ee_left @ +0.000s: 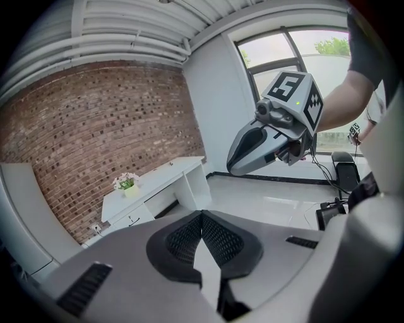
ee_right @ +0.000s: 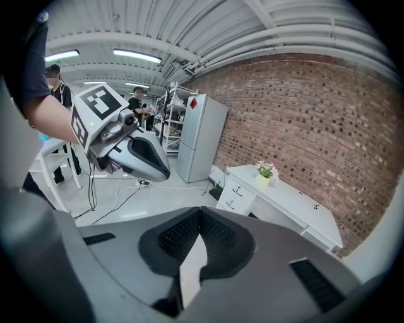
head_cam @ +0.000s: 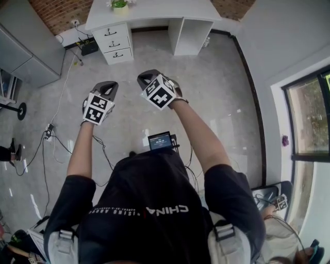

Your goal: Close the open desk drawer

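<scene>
Grey floor [head_cam: 206, 93]; desk [head_cam: 154, 13] cut off at top; left hand-held gripper [head_cam: 107, 85], right hand-held gripper [head_cam: 147, 77] closed, empty.

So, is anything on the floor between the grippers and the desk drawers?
Nothing visible: bare floor runs from the left gripper and right gripper to the desk drawers. The cables lie off to the left of that path.

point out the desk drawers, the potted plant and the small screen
desk drawers [head_cam: 114, 44], head view, middle drawer's front
potted plant [ee_right: 263, 179], right gripper view, its pot
small screen [head_cam: 160, 140], head view, centre of its display
</scene>
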